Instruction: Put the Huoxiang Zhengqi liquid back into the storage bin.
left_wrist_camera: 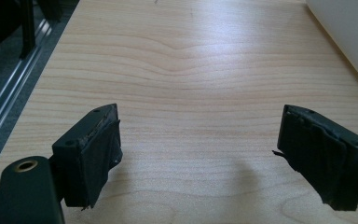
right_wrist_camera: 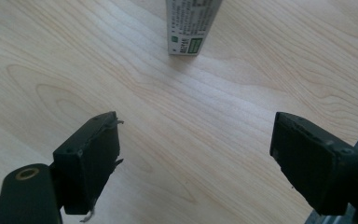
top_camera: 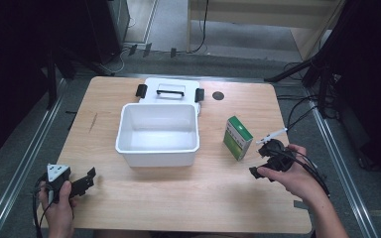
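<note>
near edge: person's forearms come in at the bottom of the high view, a gripper in each hand
table point(top_camera: 178, 198): pale wood grain, flat, smooth, matte; biggest thing here
bin point(top_camera: 157, 154): white plastic tub, rectangular, rounded corners, hollow inside, mid-table
lid point(top_camera: 151, 91): white, flat, black handle on top and black clips at the sides, lies behind the bin and touches its far rim
green box point(top_camera: 237, 137): small carton, green with white panels and print, stands on the table right of the bin, apart from it; the right gripper view shows its narrow end point(right_wrist_camera: 192, 25) ahead of the jaws
handling: looks like thin cardboard, so light, stiff but crushable; glossy faces may slip; likely tips easily as it stands on a narrow side
where to grip: across the two broad flat faces, near mid-height, gentle squeeze
right gripper point(top_camera: 264, 159): black, held just right of the green box, not touching; jaws spread wide, nothing between them point(right_wrist_camera: 193, 156)
left gripper point(top_camera: 90, 174): black with a grey three-cornered plate, at the table's near left corner, well apart from the box; jaws spread wide over bare wood point(left_wrist_camera: 198, 144)
hole point(top_camera: 218, 95): small dark round spot in the table top, right of the lid
</note>
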Tool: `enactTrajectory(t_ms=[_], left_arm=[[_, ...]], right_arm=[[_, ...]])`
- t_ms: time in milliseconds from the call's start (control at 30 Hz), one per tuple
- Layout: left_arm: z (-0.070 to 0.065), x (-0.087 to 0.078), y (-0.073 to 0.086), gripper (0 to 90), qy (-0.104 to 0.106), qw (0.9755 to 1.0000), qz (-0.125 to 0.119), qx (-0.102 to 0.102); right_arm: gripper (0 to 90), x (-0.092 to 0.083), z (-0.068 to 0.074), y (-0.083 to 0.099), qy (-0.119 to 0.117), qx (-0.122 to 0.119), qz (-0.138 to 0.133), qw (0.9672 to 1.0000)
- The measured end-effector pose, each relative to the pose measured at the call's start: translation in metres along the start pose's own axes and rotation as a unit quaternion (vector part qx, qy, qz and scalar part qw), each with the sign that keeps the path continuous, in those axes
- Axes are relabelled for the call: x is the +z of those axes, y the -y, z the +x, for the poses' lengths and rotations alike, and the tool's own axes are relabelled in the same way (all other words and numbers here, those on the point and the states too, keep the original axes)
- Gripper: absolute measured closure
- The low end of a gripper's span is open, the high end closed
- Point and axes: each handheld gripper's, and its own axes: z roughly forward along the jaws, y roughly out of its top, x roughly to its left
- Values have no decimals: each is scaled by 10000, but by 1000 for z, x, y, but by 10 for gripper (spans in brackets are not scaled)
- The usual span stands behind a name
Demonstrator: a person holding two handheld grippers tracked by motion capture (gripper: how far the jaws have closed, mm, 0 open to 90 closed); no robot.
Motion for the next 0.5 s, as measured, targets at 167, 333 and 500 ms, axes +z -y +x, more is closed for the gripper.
enactTrajectory(t_ms=[167, 333, 500], left_arm=[[0, 0, 0, 144, 8, 10000, 1, -4], [0, 0, 0, 144, 20, 10000, -3, -14], [1, 0, 0, 144, 31, 10000, 6, 14]], right_arm=[[195, -4, 3, -21, 13, -160, 398, 9991], [214, -11, 5, -40, 48, -200, 464, 9987], [256, -14, 5, -59, 76, -95, 559, 9984]])
